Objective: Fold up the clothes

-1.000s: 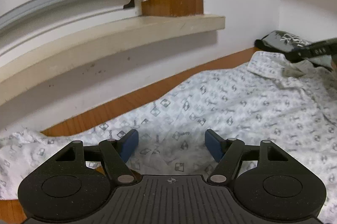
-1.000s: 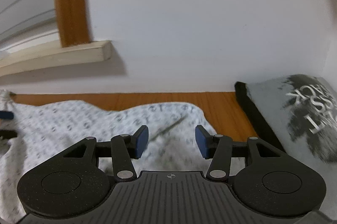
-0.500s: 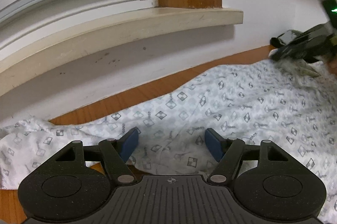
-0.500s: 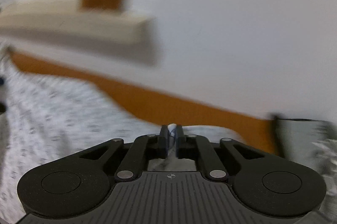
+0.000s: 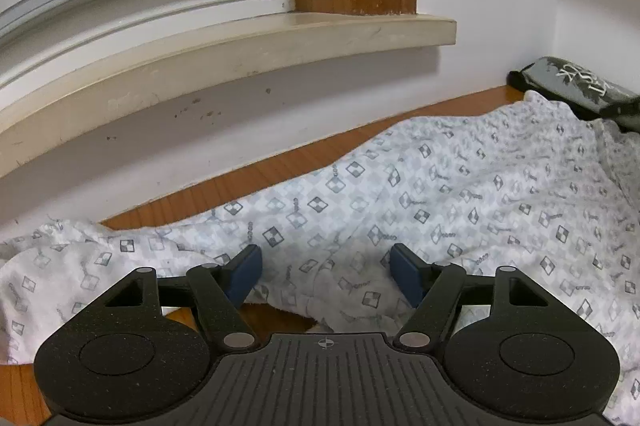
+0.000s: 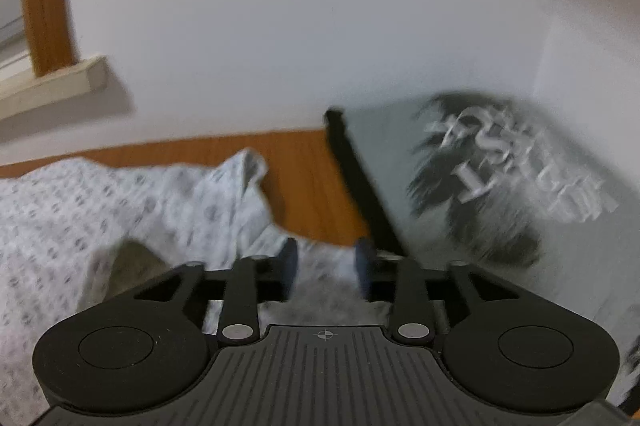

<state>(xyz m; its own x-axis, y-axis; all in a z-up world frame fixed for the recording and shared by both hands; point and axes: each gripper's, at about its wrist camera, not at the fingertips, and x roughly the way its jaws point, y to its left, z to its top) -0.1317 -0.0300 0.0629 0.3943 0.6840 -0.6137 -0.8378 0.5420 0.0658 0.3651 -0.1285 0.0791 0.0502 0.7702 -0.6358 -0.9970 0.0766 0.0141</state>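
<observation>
The left wrist camera sits low behind its hand-held gripper (image 5: 326, 272), close over the patterned shirt (image 5: 460, 193) on the tabletop (image 5: 280, 161), facing the window sill (image 5: 240, 45). The right wrist camera — blurred — faces the white wall (image 6: 300, 5) further right; both views share shirt, sill end and grey printed cushion (image 6: 500, 185).

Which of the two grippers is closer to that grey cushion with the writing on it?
Right. The right gripper sits just beside the cushion, while the left gripper is far along the shirt from it.
</observation>
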